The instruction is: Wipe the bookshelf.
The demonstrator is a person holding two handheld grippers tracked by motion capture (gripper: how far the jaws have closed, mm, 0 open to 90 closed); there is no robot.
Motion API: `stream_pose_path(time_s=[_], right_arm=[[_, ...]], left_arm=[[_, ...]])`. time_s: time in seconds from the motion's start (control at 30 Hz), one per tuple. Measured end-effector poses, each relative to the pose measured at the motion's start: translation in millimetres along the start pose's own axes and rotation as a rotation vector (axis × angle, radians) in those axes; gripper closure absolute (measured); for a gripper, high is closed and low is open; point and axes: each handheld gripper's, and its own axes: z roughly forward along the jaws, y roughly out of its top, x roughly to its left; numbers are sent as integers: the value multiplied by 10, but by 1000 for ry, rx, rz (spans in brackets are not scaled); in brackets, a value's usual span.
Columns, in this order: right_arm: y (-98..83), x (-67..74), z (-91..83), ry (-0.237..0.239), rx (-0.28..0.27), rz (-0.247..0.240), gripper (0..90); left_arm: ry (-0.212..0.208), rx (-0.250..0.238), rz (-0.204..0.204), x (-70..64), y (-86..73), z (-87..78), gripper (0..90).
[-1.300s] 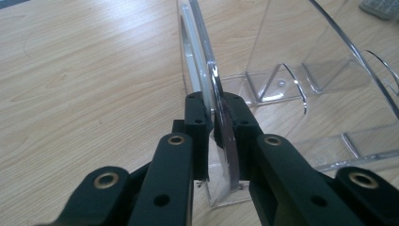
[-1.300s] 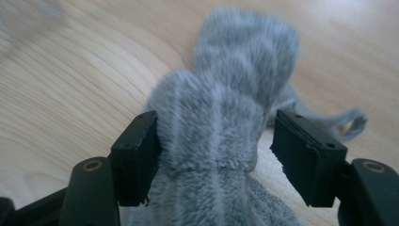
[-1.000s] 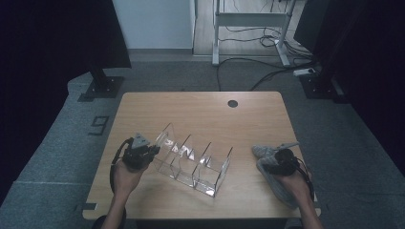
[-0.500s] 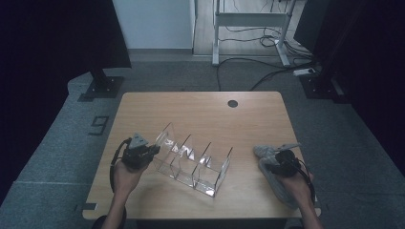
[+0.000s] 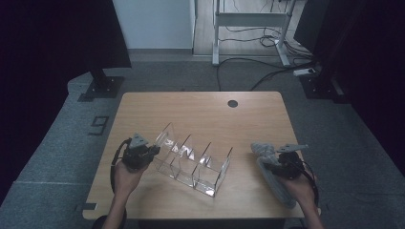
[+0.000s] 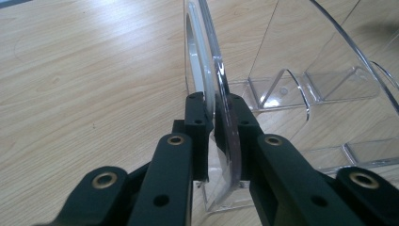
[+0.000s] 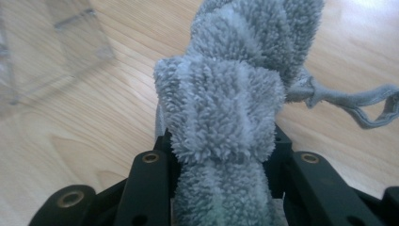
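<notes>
The left gripper (image 6: pixel 217 106) is clamping the left end wall of the clear rack (image 5: pixel 191 160), steadying it mid-table. The right gripper (image 7: pixel 221 141), jaws having just closed, is gripping the grey cloth (image 7: pixel 235 94) near right. Wiping looks not yet begun.

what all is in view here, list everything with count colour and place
acrylic organizer: 1, clear, several dividers, middle front of table, end panel clamped
cloth: 1, grey, fluffy, front right of table, bunched in the right gripper
table: 1, light wood, centre, dark hole near far edge
desk frame: 1, white, on floor beyond table, cables under it
left gripper: 1, black, shut on organizer panel
right gripper: 1, black, fingers just closed onto cloth
hands: 2, at the near table edge, one on each gripper
</notes>
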Motion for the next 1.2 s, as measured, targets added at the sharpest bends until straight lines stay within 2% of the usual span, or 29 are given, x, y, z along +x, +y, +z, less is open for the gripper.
stream_pose_path(time_s=[0.3, 0.57, 0.73, 0.87, 0.97, 1.2], right_arm=[[165, 208, -41, 47, -32, -64, 627], [316, 387, -40, 96, -57, -107, 626], [434, 509, -10, 115, -68, -144, 626], [526, 613, 45, 122, -62, -184, 626], [591, 691, 89, 108, -58, -232, 623], [737, 780, 180, 120, -52, -262, 625]], left_arm=[[0, 6, -25, 4, 7, 6, 818], [15, 7, 4, -12, 11, 5, 825], [15, 2, 3, -12, 8, 7, 826], [15, -1, 4, -14, 7, 7, 826], [17, 2, 7, -15, 8, 7, 826], [23, -1, 16, -21, 9, 12, 831]])
